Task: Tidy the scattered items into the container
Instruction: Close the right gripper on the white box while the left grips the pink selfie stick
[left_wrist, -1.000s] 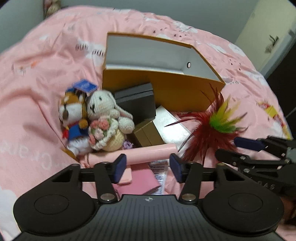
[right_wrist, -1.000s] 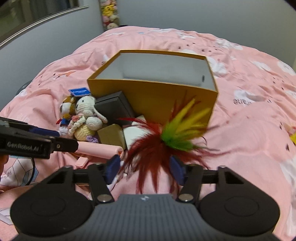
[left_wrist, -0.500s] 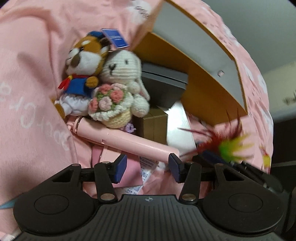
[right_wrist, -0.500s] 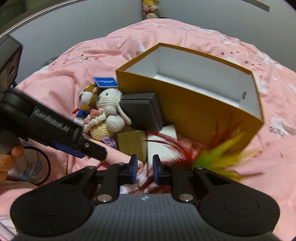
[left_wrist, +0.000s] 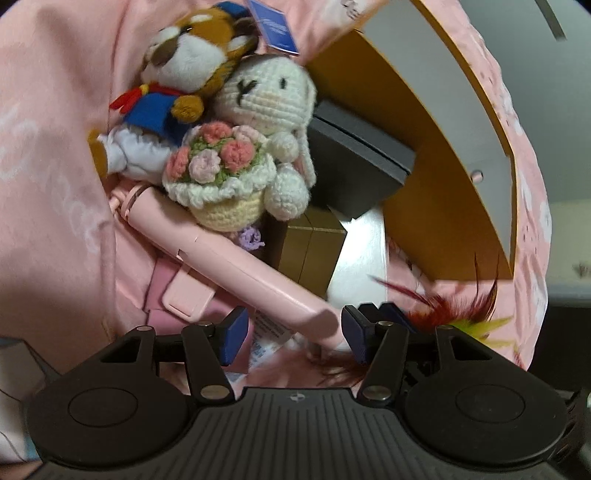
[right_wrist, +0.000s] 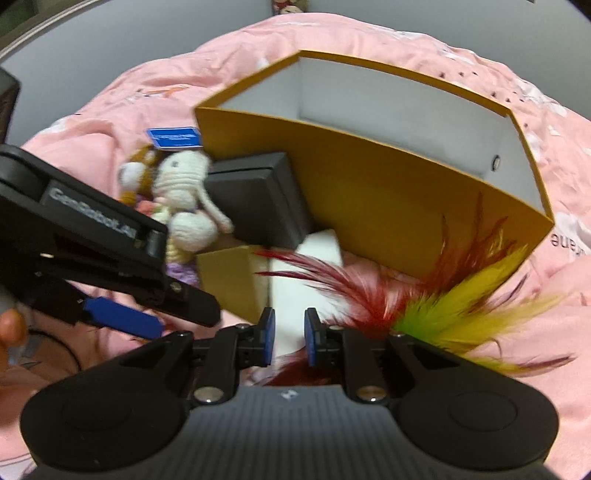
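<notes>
The left gripper (left_wrist: 291, 332) is seen opening, its jaws apart around the near end of the pink stick (left_wrist: 236, 266), pads not pressing. The right gripper (right_wrist: 290, 341) is closed on the feather toy (right_wrist: 436, 306), just beside the yellow box (right_wrist: 388, 206) near its front wall. The bedspread (right_wrist: 554, 332) beyond the box's right corner lies open; plush toys (left_wrist: 251, 140) crowd the left corner.
</notes>
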